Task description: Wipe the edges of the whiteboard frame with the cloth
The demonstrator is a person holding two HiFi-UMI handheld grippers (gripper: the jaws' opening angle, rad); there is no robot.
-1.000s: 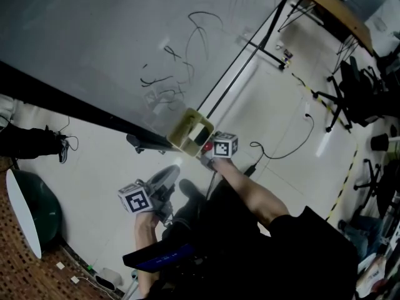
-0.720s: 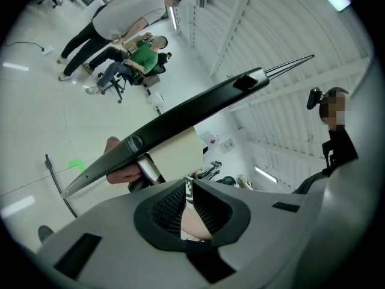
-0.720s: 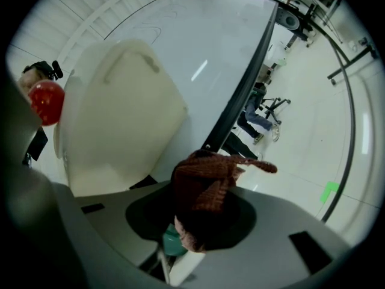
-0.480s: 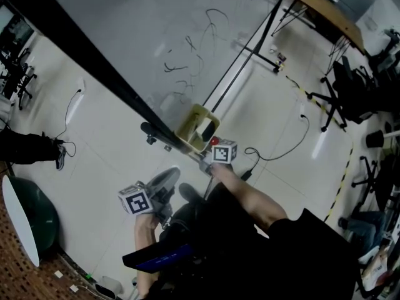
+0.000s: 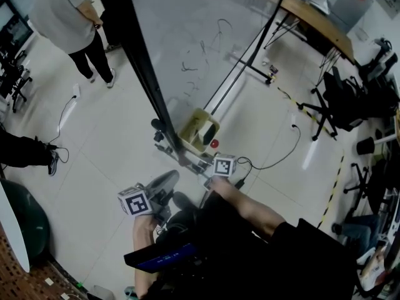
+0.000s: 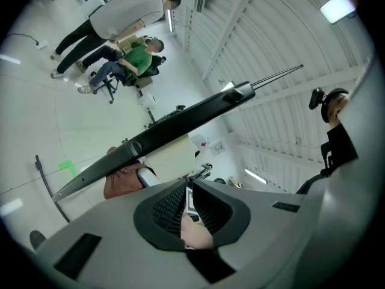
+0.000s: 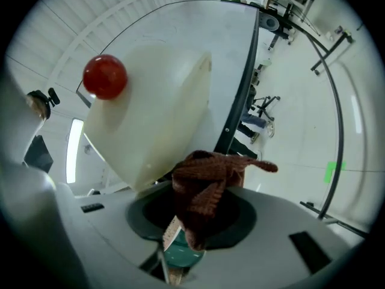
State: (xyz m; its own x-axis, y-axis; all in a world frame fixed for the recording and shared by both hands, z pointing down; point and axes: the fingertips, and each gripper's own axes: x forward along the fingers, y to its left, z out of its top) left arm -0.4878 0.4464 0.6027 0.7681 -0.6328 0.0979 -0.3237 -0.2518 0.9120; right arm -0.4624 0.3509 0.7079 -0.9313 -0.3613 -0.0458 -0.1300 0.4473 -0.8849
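My right gripper [image 7: 194, 224] is clamped on the cloth [image 7: 210, 179]: soft, light, floppy knit, best gripped bunched. My left gripper [image 6: 187, 200] has its jaws together, empty. The whiteboard frame [image 5: 140, 61] looks stiff.

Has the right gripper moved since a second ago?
Yes. The right gripper has pulled back slightly, down-right in view, from the yellow box on the black frame.

Cloth [image 7: 207, 191] in right hand-held gripper [image 7: 195, 224] (whiteboard frame [image 7: 240, 95] just beyond)
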